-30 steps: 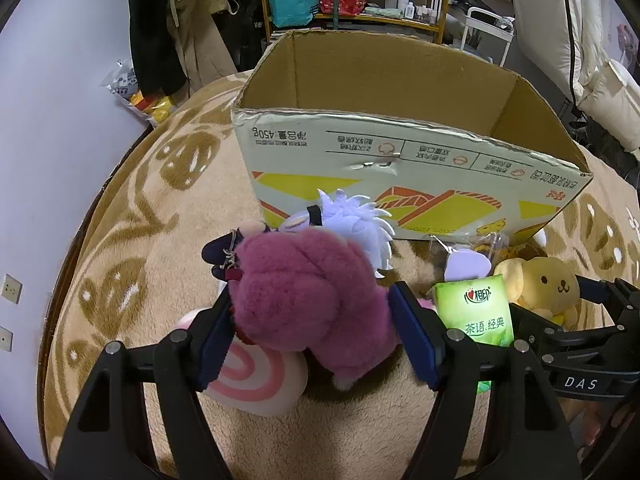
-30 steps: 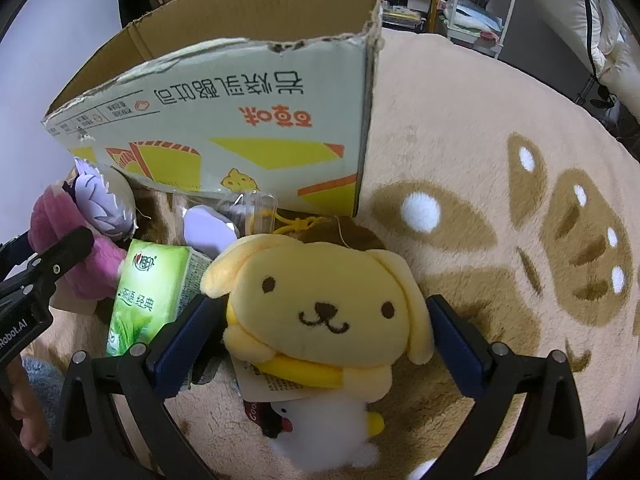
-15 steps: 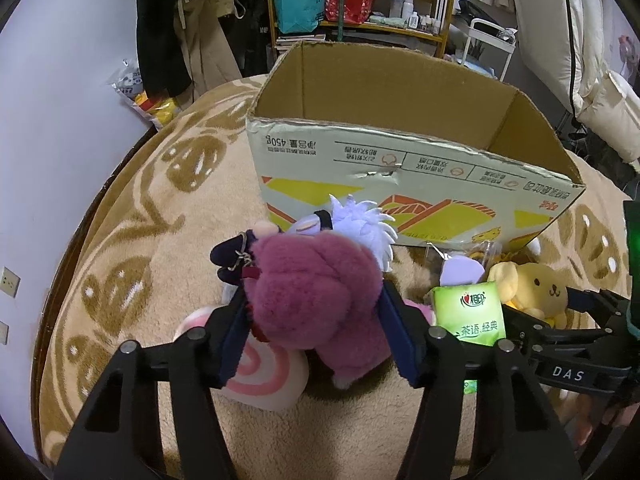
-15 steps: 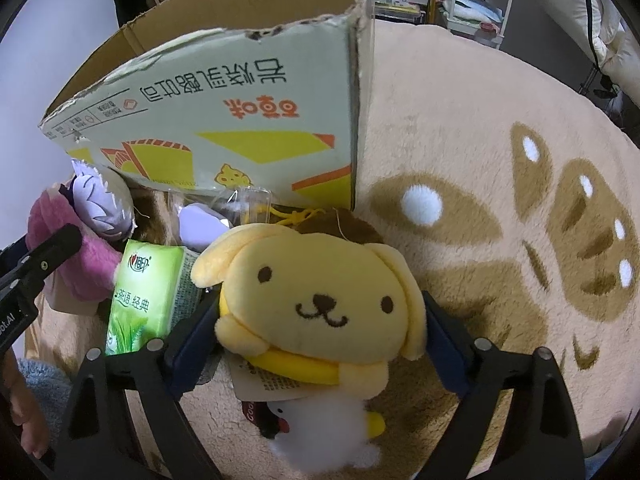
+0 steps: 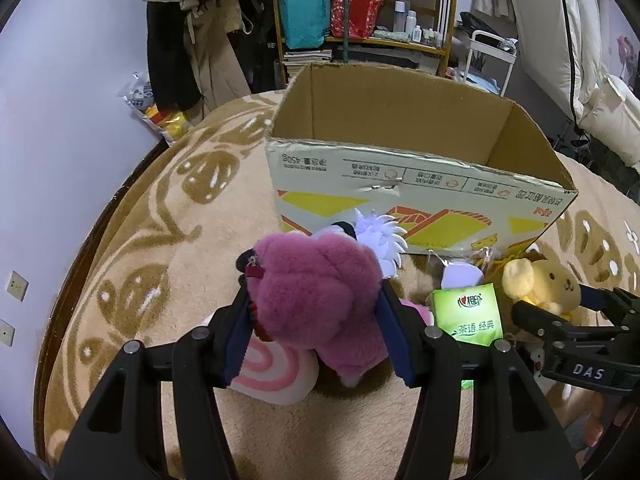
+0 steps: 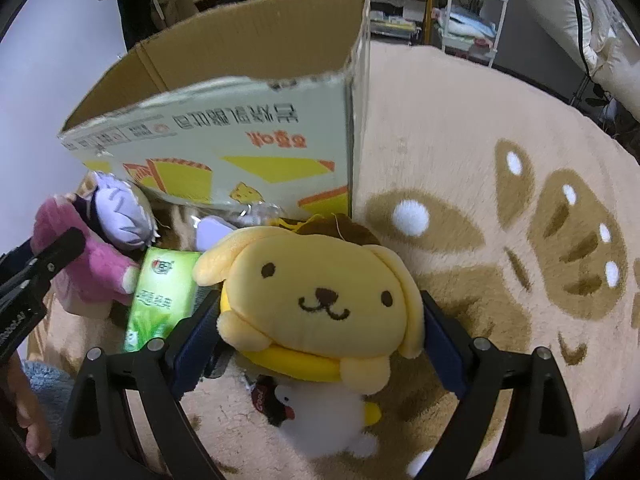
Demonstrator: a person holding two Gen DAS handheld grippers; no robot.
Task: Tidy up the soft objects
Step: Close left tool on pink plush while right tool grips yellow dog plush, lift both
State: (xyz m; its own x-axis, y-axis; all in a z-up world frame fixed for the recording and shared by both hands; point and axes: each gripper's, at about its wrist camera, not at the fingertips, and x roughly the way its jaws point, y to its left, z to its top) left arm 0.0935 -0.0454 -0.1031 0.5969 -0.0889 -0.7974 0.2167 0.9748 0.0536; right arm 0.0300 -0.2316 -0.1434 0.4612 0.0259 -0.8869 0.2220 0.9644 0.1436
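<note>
My left gripper (image 5: 316,316) is shut on a purple-pink plush toy (image 5: 316,292) and holds it above the rug, in front of the open cardboard box (image 5: 400,184). My right gripper (image 6: 320,320) is shut on a yellow dog plush (image 6: 320,292) and holds it near the box's right corner (image 6: 352,140). The dog plush also shows at the right of the left wrist view (image 5: 548,280). A white-haired doll (image 5: 380,236), a green tissue pack (image 5: 468,312) and a pink swirl cushion (image 5: 272,368) lie on the rug by the box.
A white plush with a dark tag (image 6: 320,412) lies on the beige patterned rug (image 6: 500,220) under the dog plush. A small lilac item (image 5: 460,276) sits by the box. Shelves (image 5: 360,8), hanging clothes (image 5: 192,40) and bedding (image 5: 600,60) stand behind.
Both grippers have closed tighter on their plush toys and lifted them up and back; the box looks lower and farther away in both views.
</note>
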